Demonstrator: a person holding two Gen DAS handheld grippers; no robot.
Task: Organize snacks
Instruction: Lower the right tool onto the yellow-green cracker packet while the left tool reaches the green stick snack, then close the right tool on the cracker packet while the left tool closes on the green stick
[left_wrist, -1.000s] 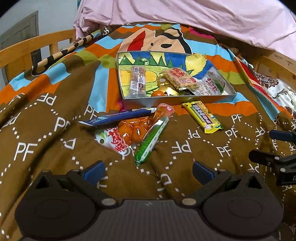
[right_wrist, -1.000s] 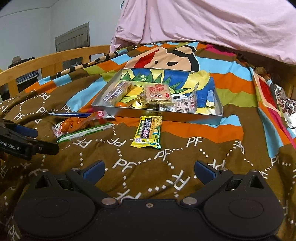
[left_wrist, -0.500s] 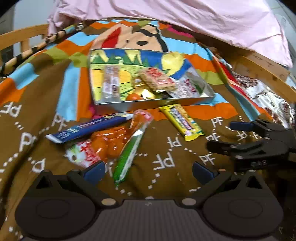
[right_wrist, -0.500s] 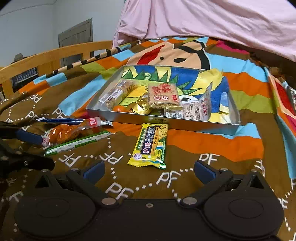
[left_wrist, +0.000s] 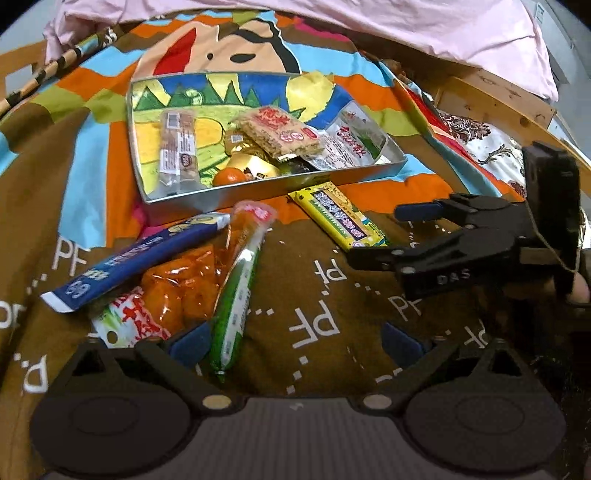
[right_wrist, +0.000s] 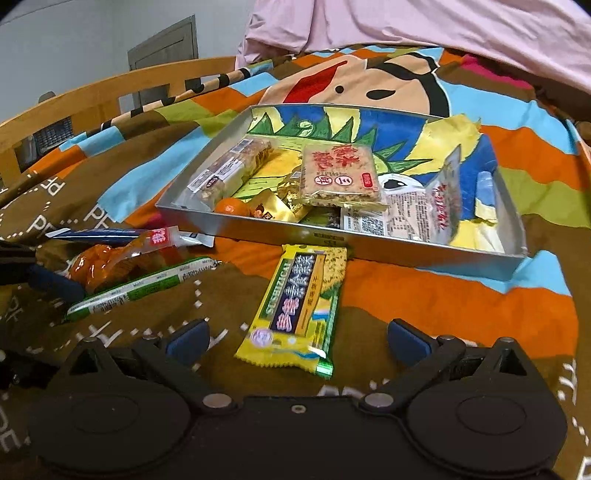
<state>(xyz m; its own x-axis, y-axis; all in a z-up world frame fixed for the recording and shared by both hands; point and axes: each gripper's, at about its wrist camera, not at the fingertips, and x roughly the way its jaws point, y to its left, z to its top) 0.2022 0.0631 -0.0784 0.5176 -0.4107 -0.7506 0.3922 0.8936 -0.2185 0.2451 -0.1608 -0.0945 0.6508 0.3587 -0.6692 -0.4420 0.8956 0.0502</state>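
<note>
1. Left wrist view: the left gripper (left_wrist: 293, 341), fingers apart and holding nothing, hovered over the bedspread (left_wrist: 325, 302); the green stick snack (left_wrist: 238, 286) lay just inside its left finger, long axis pointing toward the metal tray (left_wrist: 258, 188).
2. Right wrist view: the right gripper (right_wrist: 295, 338), fingers apart and holding nothing, straddled the yellow snack bar (right_wrist: 301, 304), which lay lengthwise toward the tray's near edge, nearer this hand.

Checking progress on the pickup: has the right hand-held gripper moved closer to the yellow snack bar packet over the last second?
Yes. The right hand-held gripper has advanced toward the silver metal tray; the yellow snack bar packet now lies between its open fingers.
</note>
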